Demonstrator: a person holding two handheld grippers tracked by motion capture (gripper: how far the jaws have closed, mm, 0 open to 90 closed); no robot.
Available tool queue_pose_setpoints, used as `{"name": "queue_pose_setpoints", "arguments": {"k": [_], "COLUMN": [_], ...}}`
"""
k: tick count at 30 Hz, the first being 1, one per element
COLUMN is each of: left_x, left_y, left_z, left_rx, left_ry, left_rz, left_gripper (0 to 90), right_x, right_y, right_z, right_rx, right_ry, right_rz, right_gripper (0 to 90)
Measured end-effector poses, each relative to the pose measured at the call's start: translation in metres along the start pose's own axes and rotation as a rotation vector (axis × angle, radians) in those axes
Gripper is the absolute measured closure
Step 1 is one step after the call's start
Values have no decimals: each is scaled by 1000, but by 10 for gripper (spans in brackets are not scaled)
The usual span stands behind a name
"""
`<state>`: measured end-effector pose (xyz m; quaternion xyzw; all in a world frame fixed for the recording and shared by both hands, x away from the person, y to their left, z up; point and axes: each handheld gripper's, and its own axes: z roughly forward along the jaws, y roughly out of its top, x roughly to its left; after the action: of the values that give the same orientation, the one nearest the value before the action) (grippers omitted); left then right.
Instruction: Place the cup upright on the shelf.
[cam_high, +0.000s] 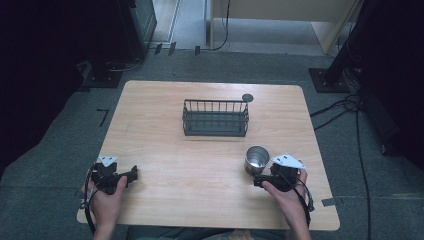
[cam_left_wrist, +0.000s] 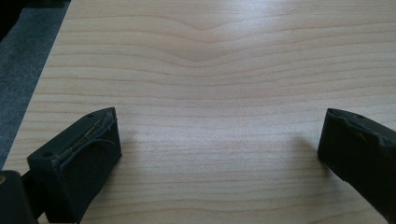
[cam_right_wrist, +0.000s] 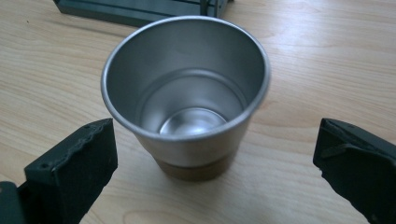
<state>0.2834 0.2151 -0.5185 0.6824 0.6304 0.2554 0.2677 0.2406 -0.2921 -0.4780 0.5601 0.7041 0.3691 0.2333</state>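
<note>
One light wooden table (cam_high: 200, 165) with rounded corners carries everything. Toward its far middle stands a dark wire basket (cam_high: 215, 118), empty as far as the high view shows, with a small dark round disc (cam_high: 247, 97) on the table just past its far right corner. A shiny metal cup (cam_right_wrist: 187, 93) stands upright and empty near the right front, between the widely spread jaws of the right gripper (cam_right_wrist: 215, 158), neither jaw touching it. The left gripper (cam_left_wrist: 219, 144), held at the left front corner, has its jaws spread wide over bare wood, grasping nothing.
</note>
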Motion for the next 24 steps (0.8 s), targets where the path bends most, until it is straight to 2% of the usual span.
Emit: {"name": "queue_pose_setpoints", "arguments": {"k": [4,13,22,24], "left_x": [0,0,0,0], "left_y": [0,0,0,0], "left_z": [0,0,0,0], "left_rx": [0,0,1,0], "left_ry": [0,0,-1,0], "left_rz": [0,-1,1,-1], "left_gripper": [0,0,0,0], "right_x": [5,12,14,13], "right_y": [6,20,19,19], "right_z": [8,21,36,38], "right_rx": [6,-4,45,54], "right_ry": [-10,-21,-67,-61], "right_rz": [-12,5,-7,0], "right_gripper": [0,0,20,30]}}
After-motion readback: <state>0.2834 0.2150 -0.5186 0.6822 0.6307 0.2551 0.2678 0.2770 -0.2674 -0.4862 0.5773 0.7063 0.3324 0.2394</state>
